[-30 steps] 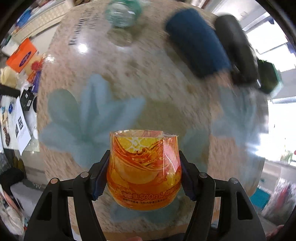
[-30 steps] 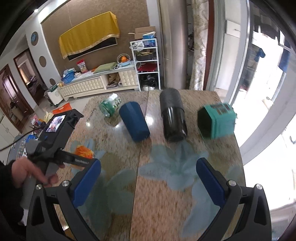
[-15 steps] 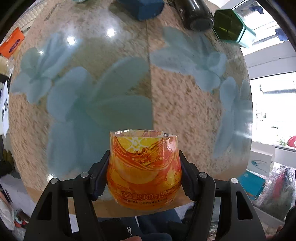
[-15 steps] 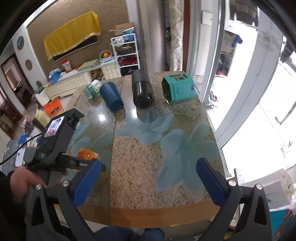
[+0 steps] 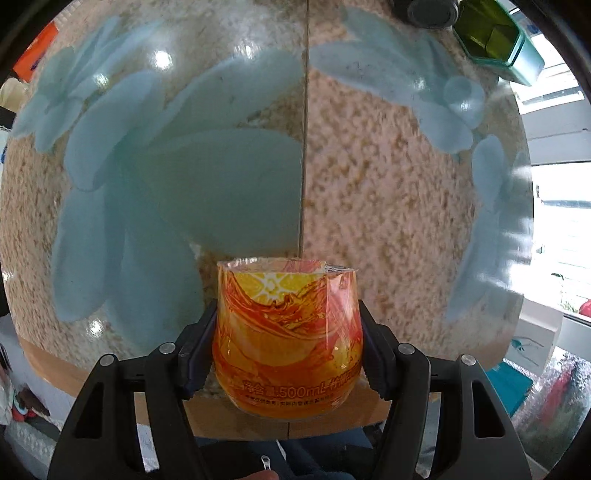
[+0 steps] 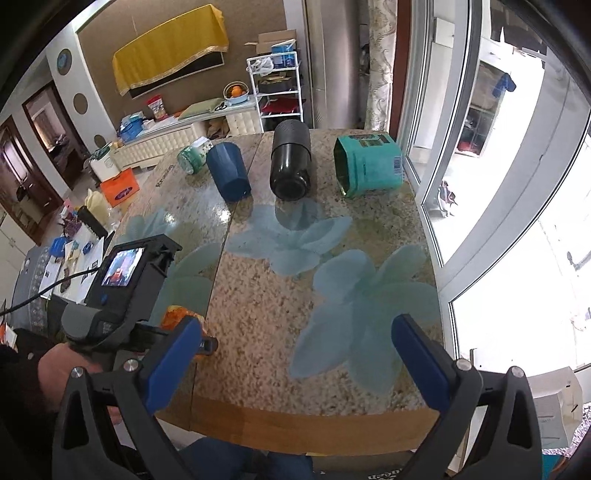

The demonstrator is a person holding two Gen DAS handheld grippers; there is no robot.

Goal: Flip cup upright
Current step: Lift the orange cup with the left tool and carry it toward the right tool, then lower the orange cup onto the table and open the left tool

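Note:
My left gripper (image 5: 286,350) is shut on an orange printed cup (image 5: 287,338) and holds it above the near edge of the granite table (image 5: 369,184); the camera looks down on the table. In the right wrist view the left gripper (image 6: 199,339) shows at lower left with a bit of the orange cup (image 6: 177,315) visible. My right gripper (image 6: 295,354) is open and empty over the table's near edge. A dark blue cup (image 6: 229,171), a black cup (image 6: 290,160) and a teal cup (image 6: 369,166) lie on their sides at the far end.
A green patterned cup (image 6: 191,158) lies at the far left of the table. The black cup (image 5: 428,13) and teal cup (image 5: 495,40) show at the top of the left wrist view. A window runs along the right; furniture and clutter sit to the left.
The left gripper has drawn back toward the table's near edge with the orange cup and tilted to look down. The right gripper has also pulled back and risen, still open.

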